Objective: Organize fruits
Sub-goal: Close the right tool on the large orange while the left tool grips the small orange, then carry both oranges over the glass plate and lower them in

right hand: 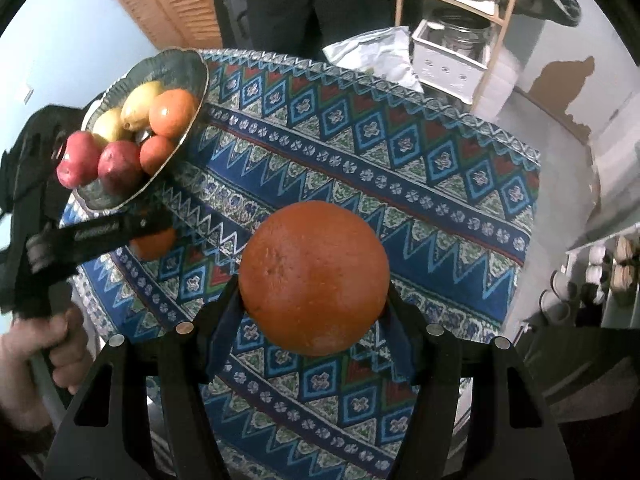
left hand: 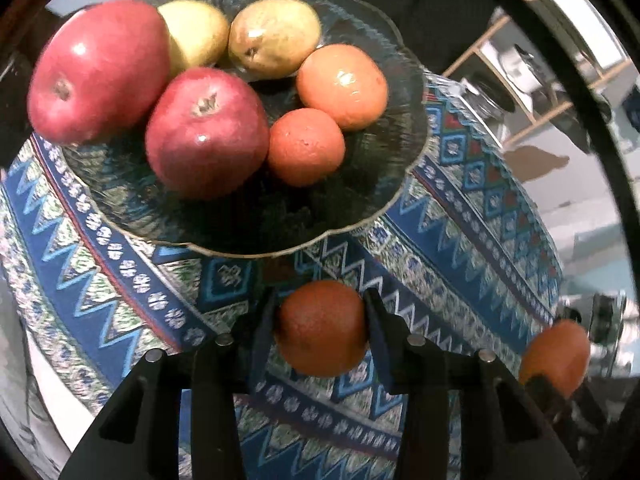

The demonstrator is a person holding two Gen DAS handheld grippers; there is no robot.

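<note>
A: Between the left gripper's point(left hand: 322, 326) pads, small orange point(left hand: 322, 330), pinched at its sides, above the cloth point(left hand: 460, 216). Jaws closed in tight on it.

B: Right gripper point(right hand: 314, 304)?

A: Clamped on a larger orange point(right hand: 314, 278), fingers about half spread, pads pressed on both flanks. Fruit fills the gap, held over the cloth's middle.

B: Both seen from the other side?

A: Partly. Right wrist view shows the left gripper low beside the bowl point(right hand: 200, 68), its orange half hidden under the black arm. Left wrist view shows the big orange at the far right edge, blurred.

B: Bowl contents?

A: Glass bowl, scalloped rim, near the cloth's edge. Two red apples point(left hand: 206, 132) touching each other at the near side, one point(left hand: 98, 72) hanging over the rim. Two yellow-green pears point(left hand: 274, 36) behind them. Two oranges point(left hand: 306, 146) on the right, touching, the further one point(left hand: 342, 86) paler.

B: Surroundings?

A: Cloth is blue, patterned with zigzags and diamonds, covering a table. A person's hand point(right hand: 60, 344) grips the left tool's handle. Dark clothing stands behind the table. Wooden shelf point(right hand: 456, 12) with metal pots beyond the far corner; a crumpled white bag point(right hand: 376, 54) just beside it.
</note>
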